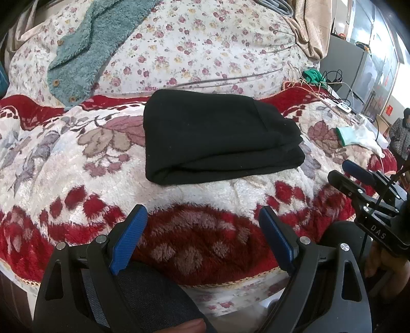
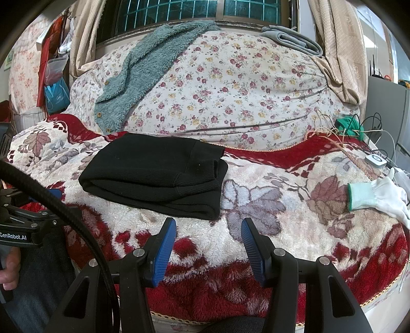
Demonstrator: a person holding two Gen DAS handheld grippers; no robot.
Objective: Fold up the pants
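Pants (image 1: 217,135) lie in front of us as a compact black bundle, several layers thick, on the red and white plush blanket (image 1: 64,158), and from the left wrist view we judge the folding to be finished or nearly so. Our left gripper (image 1: 202,225) hovers near the bed's front edge, short of the bundle, its jaws spread wide with nothing between them. At the right edge of this view our right gripper (image 1: 358,176) shows side-on and also holds no cloth. If anything remains, we think it is only a light press to square the stack, which calls for a gentle low approach so the layers do not slide apart. Beyond the bundle we see a flowered quilt (image 1: 205,46) heaped up, with a teal fleece jacket (image 1: 84,56) draped on it. From the right wrist view the pants (image 2: 153,176) sit left of centre, just ahead of our right gripper (image 2: 208,233), whose jaws stand moderately apart and empty. A white glove (image 2: 379,194) lies well apart to the right, near cables and a small white device (image 2: 375,160). Behind the quilt there is a barred window (image 2: 205,10) with beige curtains (image 2: 338,51) either side.
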